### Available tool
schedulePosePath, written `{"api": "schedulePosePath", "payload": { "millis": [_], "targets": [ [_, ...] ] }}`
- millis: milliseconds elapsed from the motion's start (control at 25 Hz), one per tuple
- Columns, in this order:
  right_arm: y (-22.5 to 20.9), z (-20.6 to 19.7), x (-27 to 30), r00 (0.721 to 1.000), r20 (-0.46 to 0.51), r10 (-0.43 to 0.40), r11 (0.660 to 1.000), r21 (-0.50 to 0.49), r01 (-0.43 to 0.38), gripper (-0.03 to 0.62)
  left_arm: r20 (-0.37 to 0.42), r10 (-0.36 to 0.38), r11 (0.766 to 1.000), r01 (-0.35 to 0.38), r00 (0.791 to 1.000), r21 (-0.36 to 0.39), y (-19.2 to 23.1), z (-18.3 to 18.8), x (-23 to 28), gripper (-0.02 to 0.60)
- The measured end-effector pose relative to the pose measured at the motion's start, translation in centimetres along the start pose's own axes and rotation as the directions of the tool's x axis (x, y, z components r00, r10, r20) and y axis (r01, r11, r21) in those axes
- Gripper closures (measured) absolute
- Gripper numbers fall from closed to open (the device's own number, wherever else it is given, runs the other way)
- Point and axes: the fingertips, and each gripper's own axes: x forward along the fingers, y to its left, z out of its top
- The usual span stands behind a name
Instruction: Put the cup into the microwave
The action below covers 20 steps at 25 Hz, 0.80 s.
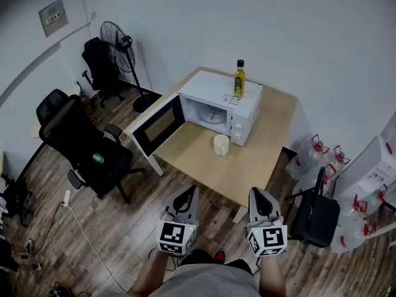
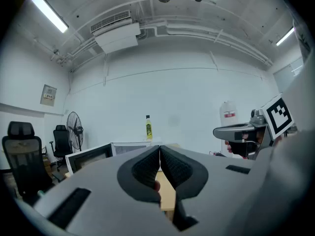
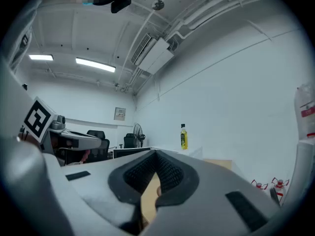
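One: Nearest lens?
Two: Left gripper (image 1: 187,192) and right gripper (image 1: 258,194), side by side, marker cubes facing up, both aimed about level at table (image 1: 247,169).
One: Jaw state?
Two: Left gripper (image 2: 160,149) clenched, pads pressed together, nothing between. Right gripper (image 3: 155,156) likewise clenched, empty.
One: Cup?
Two: Cup (image 1: 221,145) upright on table, ahead of both grippers, roughly midway between their lines, well apart from either. Not yet in microwave.
One: Microwave?
Two: Microwave (image 1: 216,107) just beyond cup, door (image 1: 158,125) swung open toward left gripper's side. Yellow bottle (image 1: 239,79) standing on top, farther ahead.
One: Anything else?
Two: Office chair (image 1: 80,144) off to left of left gripper. Water jugs (image 1: 315,156) off to right of right gripper.
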Motion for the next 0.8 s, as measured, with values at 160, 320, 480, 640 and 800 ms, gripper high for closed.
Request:
{"api": "schedulePosePath", "payload": {
  "millis": [160,320,480,640,800],
  "targets": [
    [0.0,0.4,0.3,1.0,0.007,0.0,1.0,0.005,0.0,0.578,-0.001,0.008,1.0,-0.008,1.0,-0.003,0.2,0.1,-0.1,0.557],
    [0.1,0.6,1.0,1.0,0.012,0.008,1.0,0.0,-0.008,0.578,0.006,0.018,1.0,-0.018,1.0,-0.01,0.8,0.4,0.1,0.557],
    [0.2,0.4,2.3,1.0,0.005,0.014,1.0,-0.006,-0.014,0.577,0.006,0.024,1.0,-0.023,1.0,-0.016,1.7,0.3,1.1,0.557],
    [-0.1,-0.2,4.2,1.0,-0.003,0.0,1.0,-0.003,0.0,0.577,-0.006,0.007,1.0,-0.007,1.0,-0.02,2.8,-0.3,3.0,0.557],
    [-1.0,-0.4,7.3,1.0,-0.003,-0.025,1.0,-0.001,0.025,0.577,-0.018,-0.021,1.0,0.021,1.0,-0.023,4.6,-0.8,6.0,0.557]
  ]
}}
